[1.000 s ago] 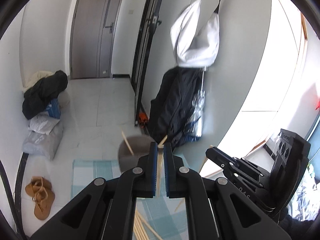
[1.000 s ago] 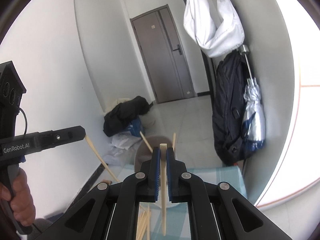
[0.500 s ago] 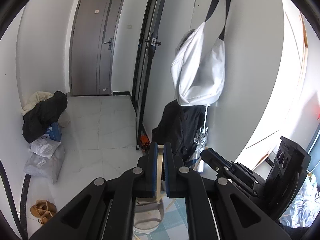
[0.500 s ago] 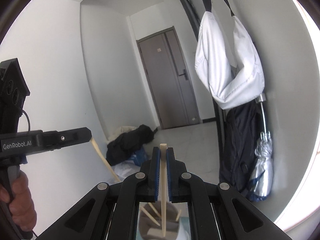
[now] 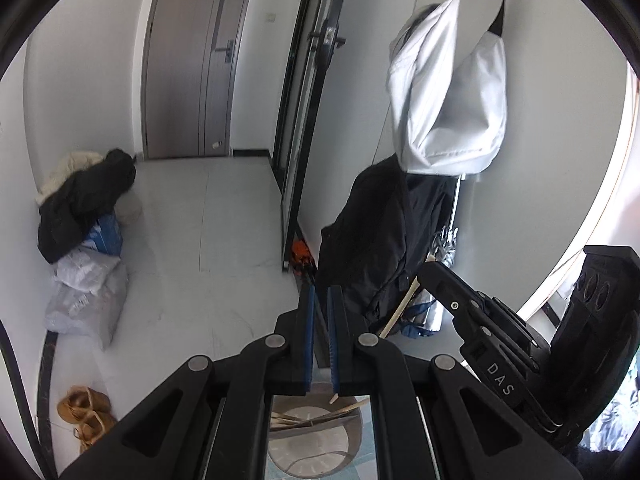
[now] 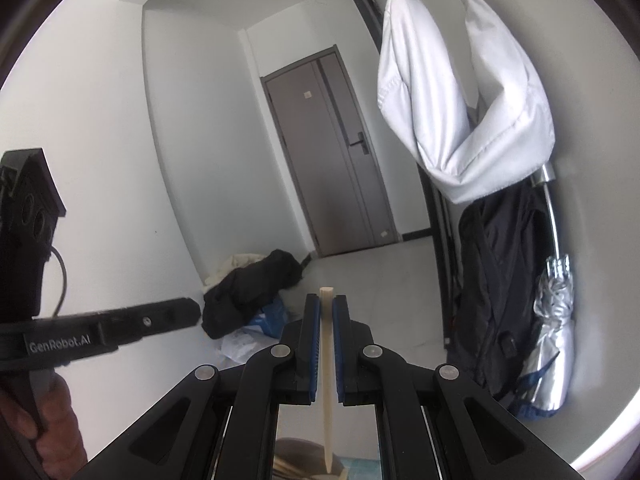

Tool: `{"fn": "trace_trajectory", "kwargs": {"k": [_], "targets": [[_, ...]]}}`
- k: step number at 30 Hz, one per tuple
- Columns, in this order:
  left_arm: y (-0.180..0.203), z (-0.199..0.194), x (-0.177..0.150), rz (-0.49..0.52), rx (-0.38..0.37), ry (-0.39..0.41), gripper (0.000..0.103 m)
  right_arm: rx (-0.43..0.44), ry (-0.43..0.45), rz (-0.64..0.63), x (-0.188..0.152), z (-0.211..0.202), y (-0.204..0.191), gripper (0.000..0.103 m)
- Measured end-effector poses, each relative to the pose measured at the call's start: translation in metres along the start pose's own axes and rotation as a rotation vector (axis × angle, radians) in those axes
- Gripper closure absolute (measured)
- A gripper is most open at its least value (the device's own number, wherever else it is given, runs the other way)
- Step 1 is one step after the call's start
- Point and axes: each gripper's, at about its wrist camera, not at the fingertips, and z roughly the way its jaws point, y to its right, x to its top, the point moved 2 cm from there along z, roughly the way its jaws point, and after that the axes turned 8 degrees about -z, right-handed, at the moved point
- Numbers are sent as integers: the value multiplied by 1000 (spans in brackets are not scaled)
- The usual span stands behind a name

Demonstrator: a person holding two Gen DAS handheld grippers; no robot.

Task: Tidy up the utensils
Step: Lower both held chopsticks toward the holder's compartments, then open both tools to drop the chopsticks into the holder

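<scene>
Right wrist view: a single pale chopstick (image 6: 327, 380) was held clamped between the blue pads of the right tool (image 6: 327, 344), its blunt end raised just past the fingertips and its thin tip pointing down at a round brown holder (image 6: 298, 458) glimpsed at the bottom edge. The step in hand was judged to be the dropping of chopsticks into that holder. The next move was judged to call for the tip to be lined up over the opening, lowered inside the rim, and only then let go, so that the stick would not be tipped out onto the floor.

The left tool (image 5: 319, 340) was seen with a narrow gap between its pads and nothing gripped there; it was taken to be released. The left wrist view alone showed the inside of the holder, where several chopsticks (image 5: 316, 414) lay leaning together, and a checked cloth under it at the bottom edge. It also showed the right tool from the side, with its stick jutting out below. Only the right wrist view showed the person's hand (image 6: 48, 428) wrapped around the left tool's handle, and the grip on the stick seen head-on. Whether the holder stood on a bench could not be told from either view.
</scene>
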Motion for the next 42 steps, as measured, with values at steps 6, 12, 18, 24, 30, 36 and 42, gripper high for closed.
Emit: {"fn": "trace_trajectory", "kwargs": {"k": [6, 12, 18, 24, 30, 36, 42], "targets": [[-19, 12, -4, -62, 19, -46, 101, 31, -52, -67, -22, 19, -13, 97], [-33, 3, -8, -90, 146, -32, 51, 18, -93, -62, -42, 16, -16, 88], [-30, -19, -18, -87, 211, 23, 37, -15, -103, -45, -51, -14, -13, 65], [-17, -47, -31, -64, 266, 88, 22, -54, -94, -35, -51, -53, -14, 45], [-13, -68, -46, -58, 286, 124, 21, -67, -84, -55, -47, -86, -25, 34], [-10, -88, -65, -45, 324, 167, 13, -78, -74, -80, -51, -113, -38, 26], [-9, -95, -87, -38, 343, 189, 11, -77, -78, -108, -65, -132, -50, 17]]}}
